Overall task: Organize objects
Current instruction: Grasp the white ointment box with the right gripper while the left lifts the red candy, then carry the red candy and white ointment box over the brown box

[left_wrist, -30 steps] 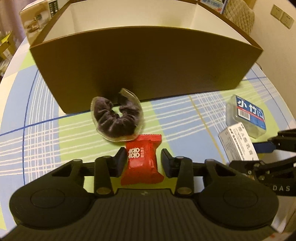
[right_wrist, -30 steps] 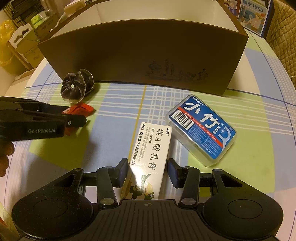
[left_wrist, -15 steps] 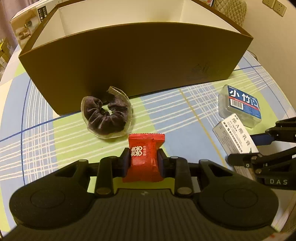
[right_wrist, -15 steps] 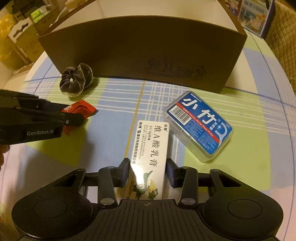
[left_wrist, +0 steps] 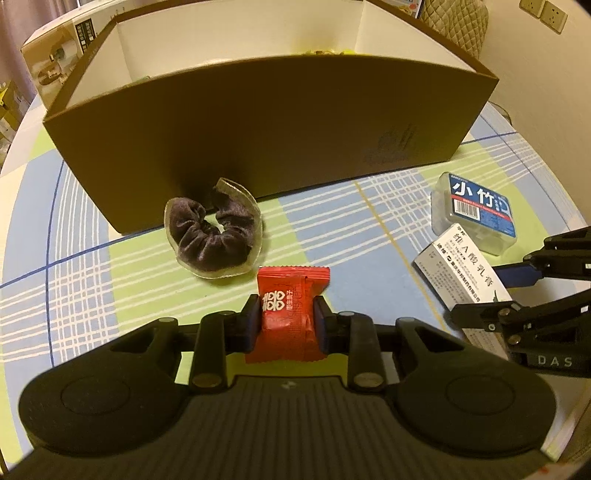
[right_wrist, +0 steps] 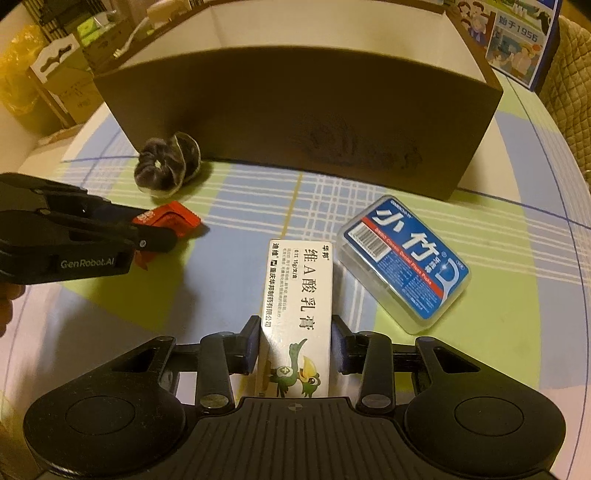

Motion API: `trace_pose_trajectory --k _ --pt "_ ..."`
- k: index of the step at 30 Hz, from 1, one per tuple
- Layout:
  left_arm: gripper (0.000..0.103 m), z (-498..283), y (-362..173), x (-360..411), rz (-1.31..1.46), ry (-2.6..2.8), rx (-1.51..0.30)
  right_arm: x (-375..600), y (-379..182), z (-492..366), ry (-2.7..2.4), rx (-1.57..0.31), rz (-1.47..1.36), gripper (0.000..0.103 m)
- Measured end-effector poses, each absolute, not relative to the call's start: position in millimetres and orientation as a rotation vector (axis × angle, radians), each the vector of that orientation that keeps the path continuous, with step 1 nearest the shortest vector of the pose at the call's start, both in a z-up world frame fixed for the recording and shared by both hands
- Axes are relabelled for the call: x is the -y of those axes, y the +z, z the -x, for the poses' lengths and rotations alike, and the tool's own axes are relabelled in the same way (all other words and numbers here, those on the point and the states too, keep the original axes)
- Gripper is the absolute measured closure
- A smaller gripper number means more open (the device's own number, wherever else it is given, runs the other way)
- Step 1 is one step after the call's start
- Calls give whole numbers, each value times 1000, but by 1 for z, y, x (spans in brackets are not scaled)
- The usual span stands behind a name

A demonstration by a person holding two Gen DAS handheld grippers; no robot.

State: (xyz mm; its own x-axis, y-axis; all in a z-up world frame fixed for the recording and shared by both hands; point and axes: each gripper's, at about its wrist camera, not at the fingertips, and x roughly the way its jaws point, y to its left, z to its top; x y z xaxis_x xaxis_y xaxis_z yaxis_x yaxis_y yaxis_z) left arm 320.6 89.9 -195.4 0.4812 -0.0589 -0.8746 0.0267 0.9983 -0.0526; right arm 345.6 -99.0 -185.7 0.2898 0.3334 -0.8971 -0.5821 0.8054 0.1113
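My left gripper (left_wrist: pixel 284 319) is shut on a red candy packet (left_wrist: pixel 288 314), held just above the checked tablecloth; from the right wrist view the same packet (right_wrist: pixel 173 221) sticks out of that gripper (right_wrist: pixel 155 236). My right gripper (right_wrist: pixel 295 341) is shut on a white ointment box (right_wrist: pixel 299 302), which also shows at the right of the left wrist view (left_wrist: pixel 465 277). A dark velvet scrunchie (left_wrist: pixel 214 236) lies in front of the big brown cardboard box (left_wrist: pixel 266 122). A clear floss-pick case with a blue label (right_wrist: pixel 402 258) lies right of the ointment box.
The brown box (right_wrist: pixel 295 110) stands open-topped across the back of the round table, its white inside mostly hidden. Cartons (left_wrist: pixel 55 62) stand beyond the table at the left. A quilted chair back (left_wrist: pixel 454 22) and a blue picture box (right_wrist: pixel 517 40) are at the far right.
My left gripper closed on the red packet and lifted it slightly. My right gripper closed on the ointment box and raised it. Both views now sit higher over the table.
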Motion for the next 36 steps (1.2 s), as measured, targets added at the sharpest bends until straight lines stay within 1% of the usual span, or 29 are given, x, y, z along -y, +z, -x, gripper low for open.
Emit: trace_pose_trajectory --k 22,30,36 --pt "79 -301 -150 -100 161 -27 -938 111 -150 -340 705 -1036 113 67" --pt "79 -302 -123 -107 211 -5 -870 116 -121 -346 732 -963 45 67" --pt "79 -321 -96 -119 217 9 -823 107 -93 -371 761 -923 5 67"
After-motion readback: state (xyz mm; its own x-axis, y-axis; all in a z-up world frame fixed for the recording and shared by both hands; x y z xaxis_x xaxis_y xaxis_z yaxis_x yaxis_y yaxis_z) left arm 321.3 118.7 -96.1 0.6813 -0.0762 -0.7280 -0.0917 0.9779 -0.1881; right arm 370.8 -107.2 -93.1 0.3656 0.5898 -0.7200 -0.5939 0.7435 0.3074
